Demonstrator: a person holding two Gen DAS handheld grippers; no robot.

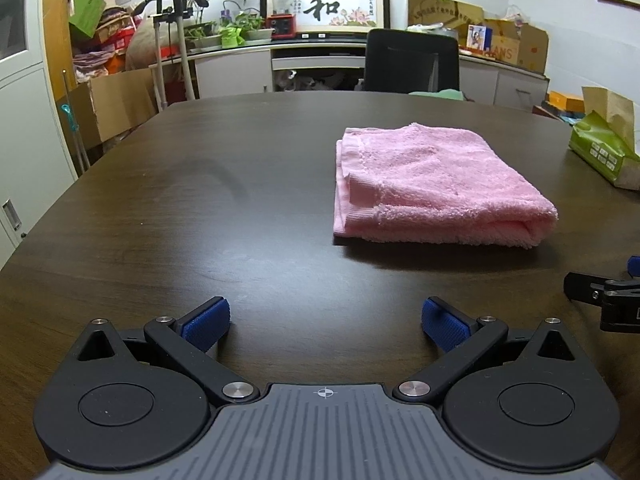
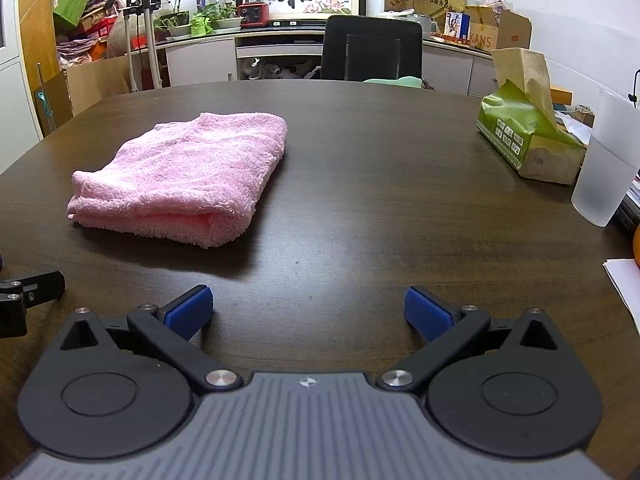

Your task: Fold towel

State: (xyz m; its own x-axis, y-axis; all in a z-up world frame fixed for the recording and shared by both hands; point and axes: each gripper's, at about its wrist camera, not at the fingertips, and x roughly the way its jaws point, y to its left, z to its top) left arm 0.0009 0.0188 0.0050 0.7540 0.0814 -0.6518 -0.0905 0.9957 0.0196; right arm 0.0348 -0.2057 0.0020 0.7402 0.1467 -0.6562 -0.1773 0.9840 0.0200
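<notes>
A pink towel (image 1: 432, 184) lies folded into a thick rectangle on the dark wooden table (image 1: 200, 200). In the left wrist view it is ahead and to the right; in the right wrist view the towel (image 2: 180, 180) is ahead and to the left. My left gripper (image 1: 326, 324) is open and empty, low over the table, well short of the towel. My right gripper (image 2: 308, 314) is open and empty too, near the table's front. Each gripper's side shows at the edge of the other's view.
A green tissue box (image 2: 528, 136) and a frosted plastic cup (image 2: 608, 160) stand at the table's right side, with white paper (image 2: 624, 280) near the right edge. A black office chair (image 2: 372, 48) stands behind the far edge. Cabinets and boxes line the back wall.
</notes>
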